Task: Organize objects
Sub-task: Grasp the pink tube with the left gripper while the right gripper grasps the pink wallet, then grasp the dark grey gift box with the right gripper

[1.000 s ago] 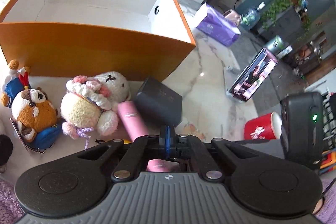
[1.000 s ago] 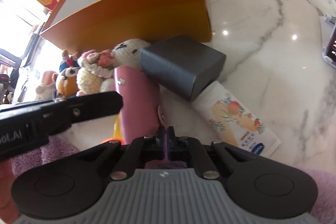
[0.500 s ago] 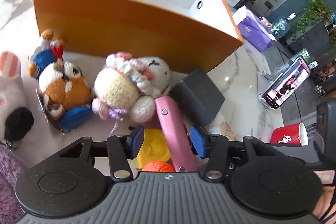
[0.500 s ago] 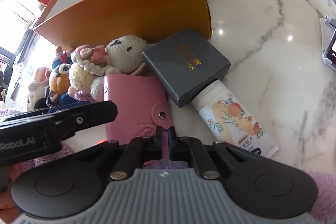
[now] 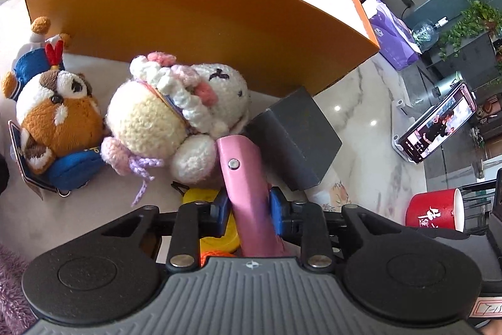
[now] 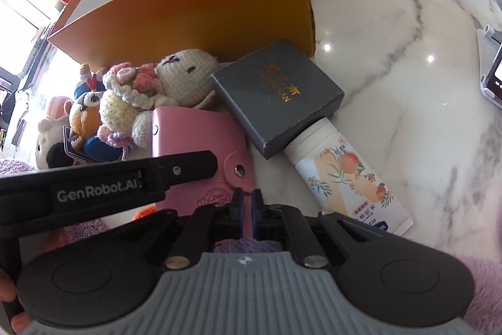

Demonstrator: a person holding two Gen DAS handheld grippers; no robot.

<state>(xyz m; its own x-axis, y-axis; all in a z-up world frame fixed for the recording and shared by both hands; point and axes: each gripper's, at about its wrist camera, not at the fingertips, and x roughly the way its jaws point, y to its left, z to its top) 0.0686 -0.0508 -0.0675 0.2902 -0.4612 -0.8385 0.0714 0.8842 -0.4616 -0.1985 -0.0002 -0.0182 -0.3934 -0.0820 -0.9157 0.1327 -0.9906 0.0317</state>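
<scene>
Pinching the pink wallet (image 5: 243, 178) at its edge, our right gripper (image 6: 246, 206) holds it beside the orange box (image 5: 188, 21); our left gripper (image 5: 246, 206) jaws have just been closing on its spine. We judge it light and floppy.

**Left gripper closes on the pink wallet**

The left gripper (image 5: 248, 206) is lower now and nearer the orange box (image 5: 194, 30). Its jaws opened wide, then have just been closing, and now they press both sides of the pink wallet (image 5: 246, 178).
</scene>
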